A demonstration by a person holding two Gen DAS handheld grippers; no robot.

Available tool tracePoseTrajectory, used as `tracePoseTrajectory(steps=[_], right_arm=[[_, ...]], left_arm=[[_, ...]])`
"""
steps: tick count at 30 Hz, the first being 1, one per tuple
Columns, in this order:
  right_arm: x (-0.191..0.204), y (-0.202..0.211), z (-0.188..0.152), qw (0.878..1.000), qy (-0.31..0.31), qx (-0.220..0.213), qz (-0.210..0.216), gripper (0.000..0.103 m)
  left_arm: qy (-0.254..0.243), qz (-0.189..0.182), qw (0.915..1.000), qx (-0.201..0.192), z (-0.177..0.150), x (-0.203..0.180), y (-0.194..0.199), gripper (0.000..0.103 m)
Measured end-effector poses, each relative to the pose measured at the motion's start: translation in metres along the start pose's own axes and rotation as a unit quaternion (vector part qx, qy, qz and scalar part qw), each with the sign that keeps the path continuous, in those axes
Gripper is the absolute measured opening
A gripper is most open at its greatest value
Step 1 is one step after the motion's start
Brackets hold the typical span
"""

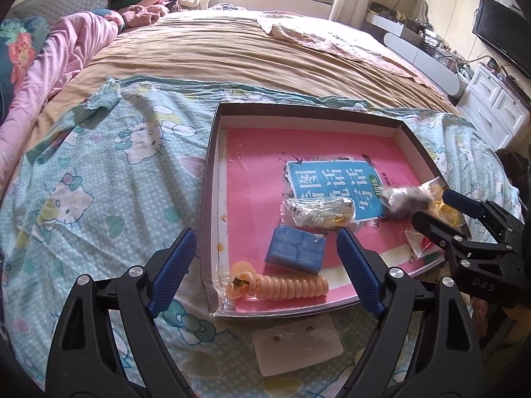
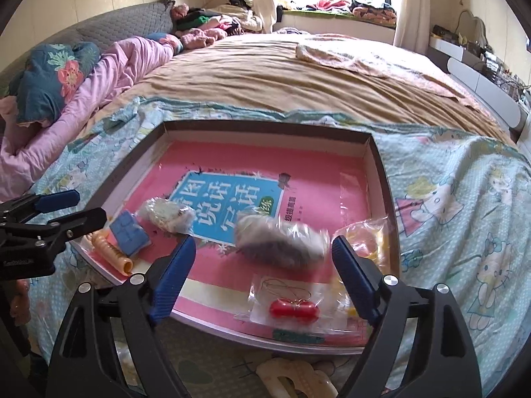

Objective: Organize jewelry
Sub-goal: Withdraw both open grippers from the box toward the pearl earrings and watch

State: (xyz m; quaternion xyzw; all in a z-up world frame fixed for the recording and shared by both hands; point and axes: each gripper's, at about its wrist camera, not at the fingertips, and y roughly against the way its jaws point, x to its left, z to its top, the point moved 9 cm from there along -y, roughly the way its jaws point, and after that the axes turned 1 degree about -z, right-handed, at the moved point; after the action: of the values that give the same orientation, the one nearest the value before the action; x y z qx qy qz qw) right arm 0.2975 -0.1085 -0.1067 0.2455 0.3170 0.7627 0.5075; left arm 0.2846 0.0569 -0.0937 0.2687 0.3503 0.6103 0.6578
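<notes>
— Well, spotted the jewelry where?
— Found nearly all of it inside the shallow box, spread over the pink book lining its floor: blue case and peach coil band at the box's near-left corner, beaded packet just inward of those, red charm packet against the near rim, yellow packet against the right wall
— And the grey pouch?
— Caught it blurred over the box's floor, right of centre, between the jaws of the right gripper yet pressed by neither pad; looked let go rather than carried
— So released, both?
— Yes: saw the right gripper spread wide and gripping nothing, and the left gripper likewise splayed over the box's near-left corner, bare of any load
— Why hung there, then?
— Probably kept low and tilted down over the box to shorten any drop and keep packets within its walls; likely used the book as a flat bed on soft bedding
— Left anything outside?
— Noticed a clear flat packet just outside the near rim, on the cartoon sheet; could not tell its contents
</notes>
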Motion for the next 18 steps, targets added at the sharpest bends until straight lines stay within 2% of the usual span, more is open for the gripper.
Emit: tracePoseTrajectory(steps=[1,3,9,11,18], right_arm=[[0.0,0.003,0.001,1.0,0.0,-0.003,0.0,0.083],[0.001,0.007,0.002,1.0,-0.002,-0.009,0.001,0.092],[0.001,0.018,0.002,1.0,-0.009,-0.02,0.003,0.094],[0.0,0.022,0.001,1.0,-0.012,-0.023,0.003,0.094],[0.001,0.036,0.001,0.999,-0.015,-0.031,0.006,0.094]], left_arm=[[0.001,-0.001,1.0,0.0,0.0,0.0,0.001,0.08],[0.001,0.0,1.0,-0.002,0.0,0.0,0.002,0.083],[0.002,0.002,1.0,-0.005,0.0,0.001,0.008,0.088],[0.004,0.001,1.0,-0.006,0.0,0.001,0.009,0.093],[0.006,0.001,0.9999,-0.01,0.0,0.003,0.016,0.093]])
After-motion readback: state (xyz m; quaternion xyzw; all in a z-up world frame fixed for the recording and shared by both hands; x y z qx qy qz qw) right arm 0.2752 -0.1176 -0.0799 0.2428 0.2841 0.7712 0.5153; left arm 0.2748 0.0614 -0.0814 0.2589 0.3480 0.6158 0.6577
